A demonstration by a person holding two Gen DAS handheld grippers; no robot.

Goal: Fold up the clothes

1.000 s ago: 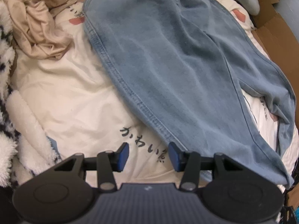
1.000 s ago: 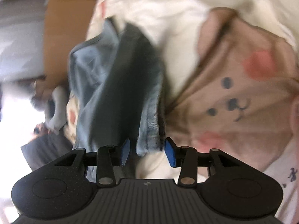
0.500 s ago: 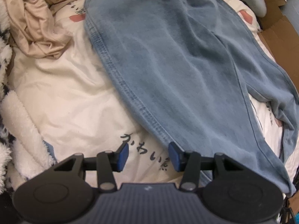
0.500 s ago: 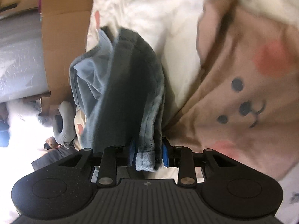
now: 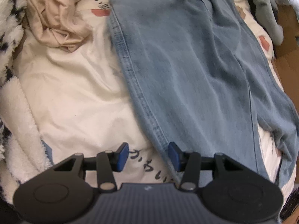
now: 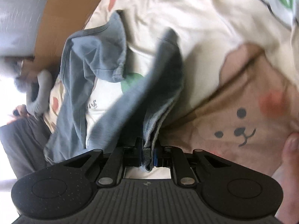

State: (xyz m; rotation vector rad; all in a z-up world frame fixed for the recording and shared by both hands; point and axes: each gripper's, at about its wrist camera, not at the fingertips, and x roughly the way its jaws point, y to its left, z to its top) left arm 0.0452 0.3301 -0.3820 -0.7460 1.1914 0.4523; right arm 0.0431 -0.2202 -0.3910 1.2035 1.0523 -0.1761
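Jeans hem pinched, my right gripper.
My left gripper spread above printed duvet; jeans sprawl from 12 to 4 o'clock.

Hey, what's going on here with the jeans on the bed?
A person with a gripper in each hand is folding a pair of light blue jeans spread on a cartoon-print bedsheet. The right gripper is clamped on a leg hem, lifting it. The left gripper is open, empty, at the jeans' side seam. A crumpled beige garment lies aside.
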